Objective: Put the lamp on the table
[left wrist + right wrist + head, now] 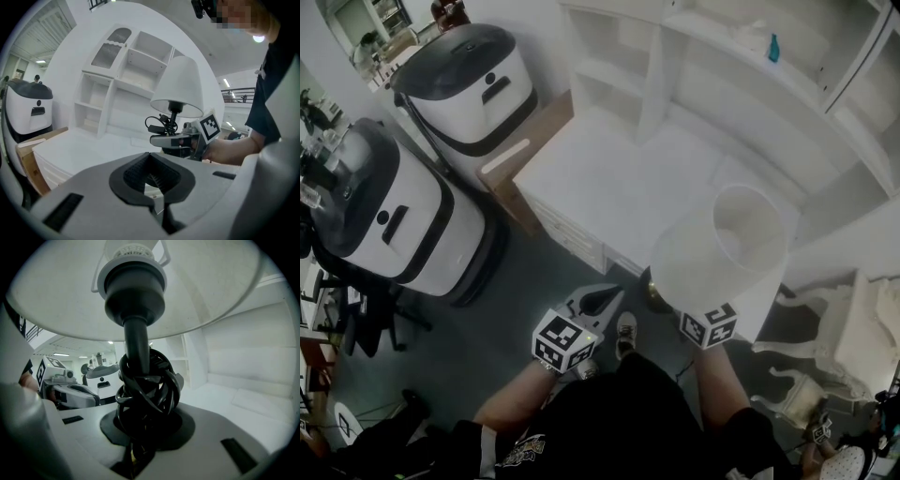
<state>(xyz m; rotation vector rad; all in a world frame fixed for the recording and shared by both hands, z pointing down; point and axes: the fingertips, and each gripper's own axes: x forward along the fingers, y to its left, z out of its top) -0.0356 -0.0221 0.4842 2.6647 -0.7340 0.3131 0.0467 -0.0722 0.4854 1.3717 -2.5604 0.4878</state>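
Note:
The lamp has a white shade (727, 248) and a dark stem (137, 341) with its black cord (149, 390) wound round it. My right gripper (140, 430) is shut on that stem and cord and holds the lamp upright in the air, in front of the white table (609, 178). In the head view only its marker cube (709, 325) shows below the shade. My left gripper (602, 300) is beside it on the left, shut, with nothing between its jaws. The left gripper view shows the lamp (177, 86) held by the right gripper (165, 139) above the table's edge (79, 150).
A white shelf unit (722, 75) stands on the back of the table, with a teal bottle (774, 47) on a shelf. Two white and black machines (473, 80) (394, 211) and a wooden board (525, 150) are at the left. A white ornate chair (844, 347) stands at the right.

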